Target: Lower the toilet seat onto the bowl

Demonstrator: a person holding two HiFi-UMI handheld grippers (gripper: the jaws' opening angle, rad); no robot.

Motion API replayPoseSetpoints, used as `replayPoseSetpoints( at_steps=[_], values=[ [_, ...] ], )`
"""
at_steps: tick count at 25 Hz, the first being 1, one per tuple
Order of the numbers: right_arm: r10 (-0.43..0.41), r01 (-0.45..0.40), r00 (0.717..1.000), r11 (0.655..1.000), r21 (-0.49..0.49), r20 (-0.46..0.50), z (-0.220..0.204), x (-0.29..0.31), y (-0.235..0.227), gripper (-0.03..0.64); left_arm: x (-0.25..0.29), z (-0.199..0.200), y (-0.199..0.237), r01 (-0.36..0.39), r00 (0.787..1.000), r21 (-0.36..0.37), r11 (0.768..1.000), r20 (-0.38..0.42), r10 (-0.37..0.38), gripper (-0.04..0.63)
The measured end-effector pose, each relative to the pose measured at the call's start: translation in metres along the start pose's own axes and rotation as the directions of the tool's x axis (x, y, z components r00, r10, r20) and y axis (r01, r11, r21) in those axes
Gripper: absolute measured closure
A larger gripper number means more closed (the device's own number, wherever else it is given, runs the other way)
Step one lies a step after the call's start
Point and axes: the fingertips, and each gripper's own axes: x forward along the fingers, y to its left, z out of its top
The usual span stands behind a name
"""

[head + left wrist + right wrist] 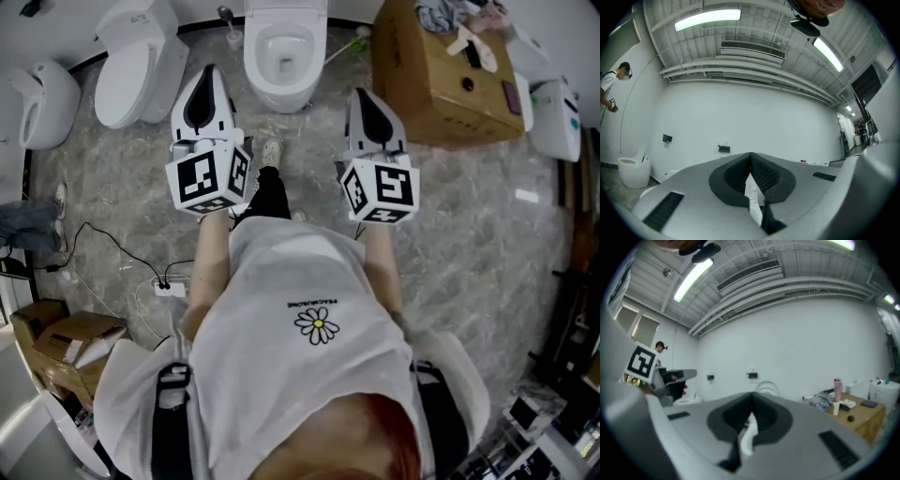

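The white toilet [284, 56] stands at the top middle of the head view, its bowl uncovered. Its seat and lid stand raised against the wall and show as a rounded white shape [767, 387] in the right gripper view. My left gripper [209, 73] is held level, short of the bowl and to its left, jaws shut and holding nothing. My right gripper [362, 96] hangs to the bowl's right, also shut and holding nothing. In each gripper view the dark pads meet, left gripper [750, 155] and right gripper [751, 395], with a white sliver of the toilet below.
A second toilet [136, 61] and a white unit [42, 98] stand at the left. A cardboard box [441, 80] with loose items sits right of the bowl. A power strip with cables [169, 288] lies on the marble floor. A person [609, 86] stands far left.
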Motion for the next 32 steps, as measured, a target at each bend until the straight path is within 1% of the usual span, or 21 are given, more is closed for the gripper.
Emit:
replayPoseSetpoints(
  at_steps=[6, 12, 15, 18, 24, 32],
  values=[
    [-0.009, 0.011, 0.999, 0.999, -0.037, 0.034, 0.011, 0.010, -0.008, 0.588, 0.019, 0.001, -0.001, 0.029, 0.999, -0.030, 0.999, 0.042, -0.028, 0.574],
    [-0.039, 0.041, 0.998, 0.999, -0.036, 0.038, 0.011, 0.019, -0.026, 0.588, 0.044, -0.002, -0.007, 0.045, 0.997, -0.041, 0.998, 0.057, -0.043, 0.574],
    [-0.043, 0.044, 0.999, 0.999, -0.029, 0.032, 0.013, 0.031, -0.032, 0.588, 0.058, -0.003, -0.010, 0.056, 0.997, -0.033, 0.998, 0.052, -0.054, 0.575],
    [-0.034, 0.035, 0.999, 0.999, -0.019, 0.022, 0.009, 0.045, -0.032, 0.588, 0.067, -0.006, -0.005, 0.049, 0.998, -0.030, 0.998, 0.048, -0.047, 0.575],
    [-0.017, 0.017, 1.000, 1.000, -0.005, -0.014, -0.007, 0.080, -0.029, 0.588, 0.092, -0.030, 0.018, 0.033, 0.999, -0.046, 0.998, 0.012, -0.032, 0.574],
    [-0.035, 0.035, 0.997, 0.999, -0.001, -0.064, -0.022, 0.148, -0.044, 0.588, 0.157, -0.060, 0.040, 0.044, 0.999, -0.057, 0.997, -0.029, -0.045, 0.574]
  ],
)
